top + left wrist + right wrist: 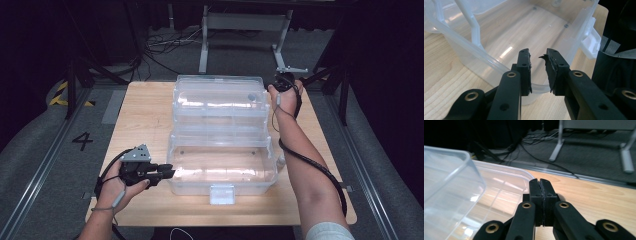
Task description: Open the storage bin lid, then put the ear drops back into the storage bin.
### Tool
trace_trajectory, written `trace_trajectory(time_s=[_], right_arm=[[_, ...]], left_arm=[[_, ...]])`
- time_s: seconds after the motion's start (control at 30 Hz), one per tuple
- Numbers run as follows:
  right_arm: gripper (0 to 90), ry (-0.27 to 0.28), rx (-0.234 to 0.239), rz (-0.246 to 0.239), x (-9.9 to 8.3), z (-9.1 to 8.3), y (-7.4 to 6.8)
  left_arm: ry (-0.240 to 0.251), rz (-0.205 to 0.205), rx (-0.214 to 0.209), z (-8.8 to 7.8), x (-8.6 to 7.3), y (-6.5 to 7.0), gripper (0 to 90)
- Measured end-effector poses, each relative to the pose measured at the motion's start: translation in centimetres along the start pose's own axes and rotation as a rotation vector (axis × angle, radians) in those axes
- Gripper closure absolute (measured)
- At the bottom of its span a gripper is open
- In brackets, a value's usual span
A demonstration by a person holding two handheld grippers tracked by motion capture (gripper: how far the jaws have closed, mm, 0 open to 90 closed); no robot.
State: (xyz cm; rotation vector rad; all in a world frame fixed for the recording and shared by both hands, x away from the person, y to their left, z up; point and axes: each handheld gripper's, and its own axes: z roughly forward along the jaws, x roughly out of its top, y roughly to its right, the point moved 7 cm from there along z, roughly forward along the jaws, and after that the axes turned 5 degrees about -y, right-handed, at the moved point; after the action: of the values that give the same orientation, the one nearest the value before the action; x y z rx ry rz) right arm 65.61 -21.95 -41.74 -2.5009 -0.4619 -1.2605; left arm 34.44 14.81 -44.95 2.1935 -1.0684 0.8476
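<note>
Left gripper (537,71) jaws straddling box (220,172) rim, right gripper (540,202) jaws closed empty, one box

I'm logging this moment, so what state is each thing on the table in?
Clear plastic tiered storage box: open, trays fanned back, bottom bin empty.
White front latch: undone, hanging down.
Left tool: jaws apart around the box's rim, pads not pressing.
Right tool: shut, empty, by the box's far corner.

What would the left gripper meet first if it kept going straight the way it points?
Most likely the near wall of the clear plastic box: the left gripper points at it with open jaws, the rim just ahead. How close is hard to judge.
</note>
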Motion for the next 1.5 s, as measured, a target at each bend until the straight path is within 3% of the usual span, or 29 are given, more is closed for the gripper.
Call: trace_trajectory(time_s=[0.13, 0.27, 0.43, 0.83, 1.07, 1.5], right_arm=[[85.2, -0.005, -0.014, -0.031, -0.2, 0.0, -0.2], [77.3, 0.013, -0.005, -0.016, -0.3, -0.2, -0.1], [65.6, 0.057, 0.015, -0.003, 0.4, -2.0, 0.2], [53.8, 0.11, 0.061, -0.062, 1.5, -7.8, -0.2], [51.5, 0.094, 0.131, -0.11, 0.1, -11.4, -0.7], [49.2, 0.082, 0.197, -0.188, -1.9, -16.5, -1.8]], left_arm=[[0.003, 0.0, -0.002, 0.0, 0.1, 0.1, 73.7], [0.005, 0.001, -0.006, 0.0, 0.2, 0.0, 73.2], [0.001, -0.001, -0.009, 0.0, 0.4, -0.2, 71.9], [0.018, 0.006, -0.014, -0.5, 1.5, -0.3, 69.9], [0.023, 0.002, -0.015, -0.5, 1.7, -0.5, 69.8], [0.027, -0.002, -0.008, -0.8, 1.8, -0.6, 68.9]])
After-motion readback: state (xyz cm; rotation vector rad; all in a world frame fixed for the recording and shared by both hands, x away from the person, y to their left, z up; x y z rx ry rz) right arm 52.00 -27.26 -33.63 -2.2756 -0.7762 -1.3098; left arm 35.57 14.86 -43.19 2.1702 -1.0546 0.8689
